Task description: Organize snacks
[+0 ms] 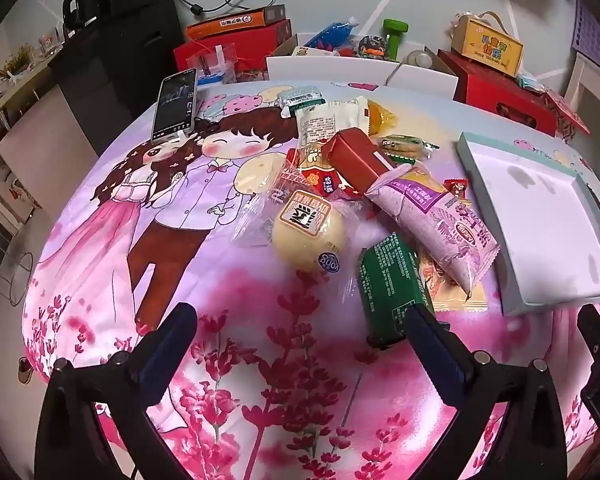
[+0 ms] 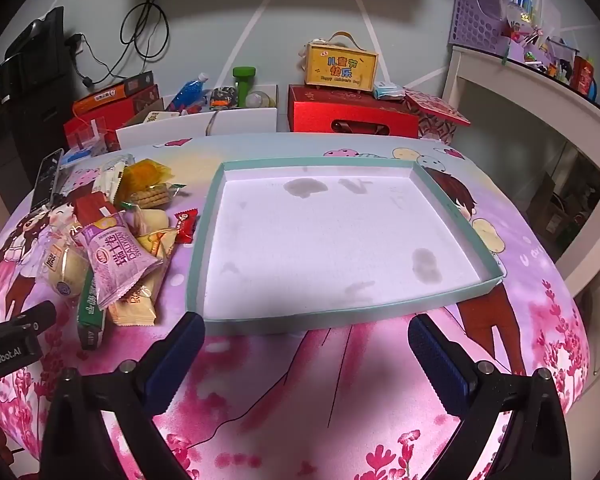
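Observation:
A heap of wrapped snacks lies on the pink cartoon tablecloth: a round bun in clear wrap (image 1: 306, 232), a green bar (image 1: 388, 292), a purple Swiss-roll pack (image 1: 440, 216) and a red box (image 1: 358, 156). To its right sits a shallow teal-rimmed tray (image 2: 260, 324) with a bare white floor. My left gripper (image 1: 300, 320) is open just in front of the heap, its right finger close to the green bar. My right gripper (image 2: 306, 330) is open at the tray's near rim, holding nothing. The purple pack (image 2: 118, 256) and green bar (image 2: 88, 312) also show left of the tray.
A phone (image 1: 176, 102) leans upright at the table's far left. Behind the table stand red gift boxes (image 2: 352, 114), a yellow carry box (image 2: 340, 66), a green cup (image 2: 244, 82) and a white shelf (image 2: 540, 92) at right. Cables hang on the wall.

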